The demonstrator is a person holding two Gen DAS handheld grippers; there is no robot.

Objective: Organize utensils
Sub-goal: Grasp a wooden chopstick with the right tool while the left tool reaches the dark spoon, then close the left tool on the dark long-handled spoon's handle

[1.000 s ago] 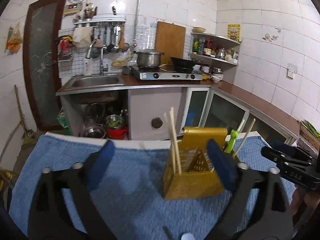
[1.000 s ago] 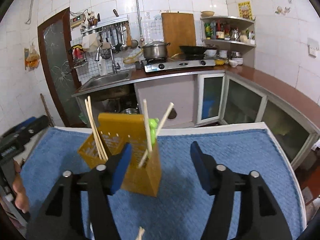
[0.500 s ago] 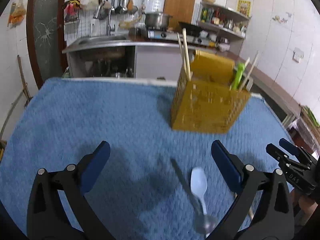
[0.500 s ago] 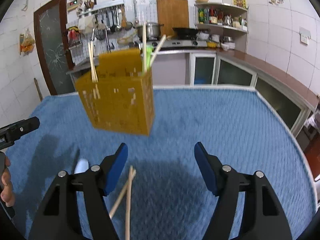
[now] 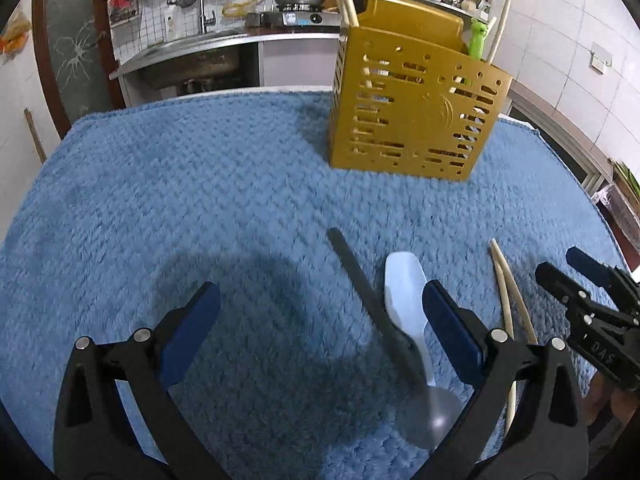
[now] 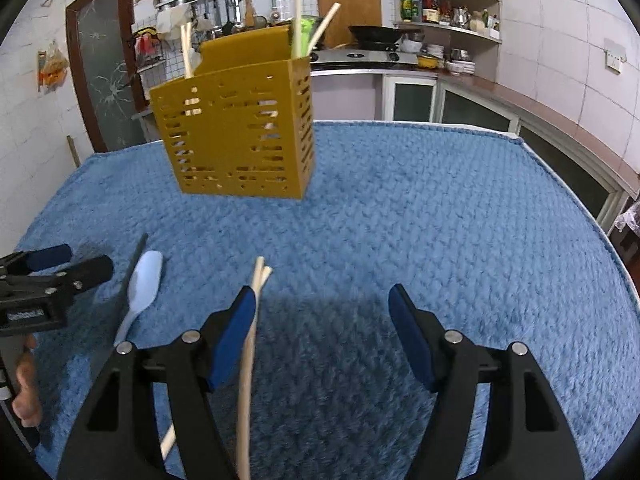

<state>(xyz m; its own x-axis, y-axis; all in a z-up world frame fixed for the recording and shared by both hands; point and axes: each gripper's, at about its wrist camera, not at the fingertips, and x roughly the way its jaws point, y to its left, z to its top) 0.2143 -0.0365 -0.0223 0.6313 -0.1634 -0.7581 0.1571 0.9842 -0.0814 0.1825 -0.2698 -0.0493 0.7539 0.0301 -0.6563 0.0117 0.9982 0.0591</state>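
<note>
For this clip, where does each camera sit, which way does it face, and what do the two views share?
Left wrist: on the left gripper, angled down over the blue cloth at the metal spoon and pale blue spoon; own open fingers show.
Right wrist: on the right gripper, angled down at the loose chopsticks; own open fingers and a hand show.
Shared: yellow utensil holder, spoons, chopsticks, cloth; each sees the other gripper.

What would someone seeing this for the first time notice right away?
The yellow slotted utensil holder stands upright at the far side of the blue towel, with chopsticks and a green utensil poking out of its top. Nearer, a light blue spoon, a metal spoon and a pair of chopsticks lie loose on the towel, with the open left gripper and right gripper above them.
</note>
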